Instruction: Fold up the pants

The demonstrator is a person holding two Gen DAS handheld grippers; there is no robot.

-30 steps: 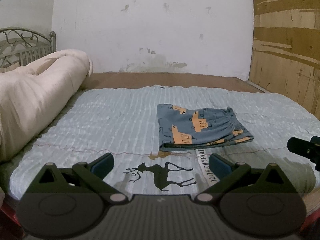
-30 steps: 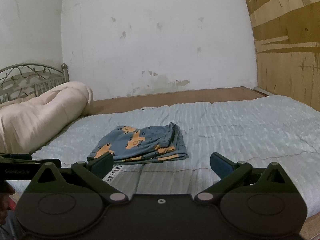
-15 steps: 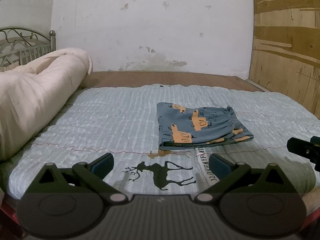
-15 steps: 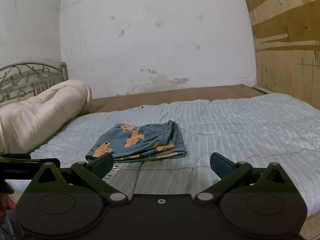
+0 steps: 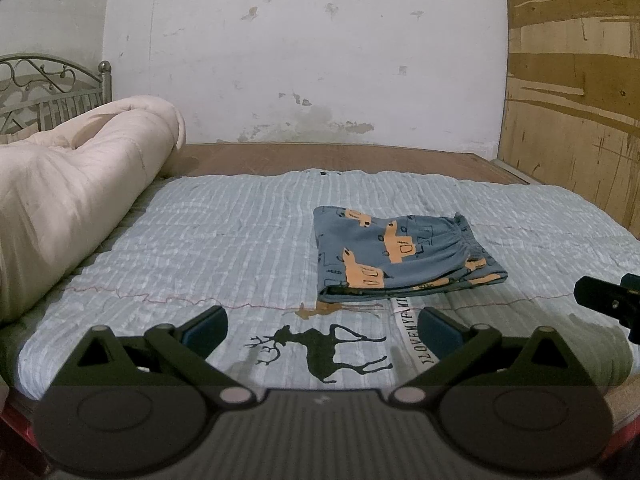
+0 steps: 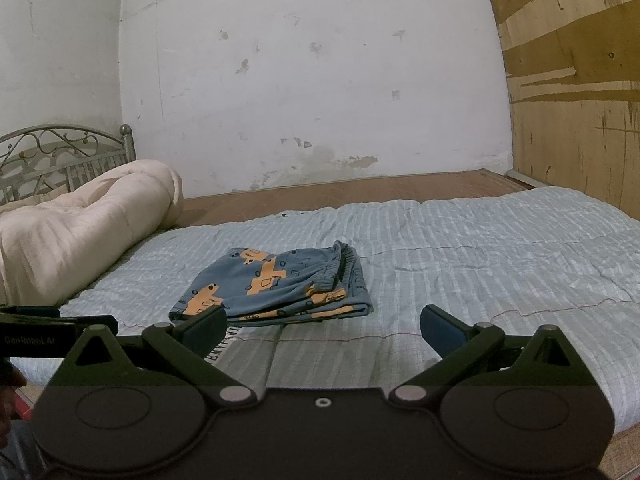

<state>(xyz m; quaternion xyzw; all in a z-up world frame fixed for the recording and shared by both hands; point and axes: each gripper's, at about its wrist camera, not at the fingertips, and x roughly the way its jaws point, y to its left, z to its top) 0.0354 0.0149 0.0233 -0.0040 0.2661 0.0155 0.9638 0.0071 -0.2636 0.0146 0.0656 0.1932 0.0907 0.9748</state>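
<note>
While pants [image 5: 404, 256] lie folded flat on light-blue quilt [image 5: 224, 240], apart from both grippers, left gripper [image 5: 322, 326] is held wide open, nothing grasped. Right gripper [image 6: 323, 324] likewise spread wide, empty. Deer print [image 5: 320, 346] on quilt seen only in left view. Waistband opening shown in right view. Rolled cream duvet [image 6: 80, 220] seen at left.

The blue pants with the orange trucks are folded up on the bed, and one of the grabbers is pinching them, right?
Not quite. The blue pants do lie folded on the bed, but nothing is pinching them. In both wrist views, the left gripper and the right gripper are open, empty, and short of the cloth.
</note>
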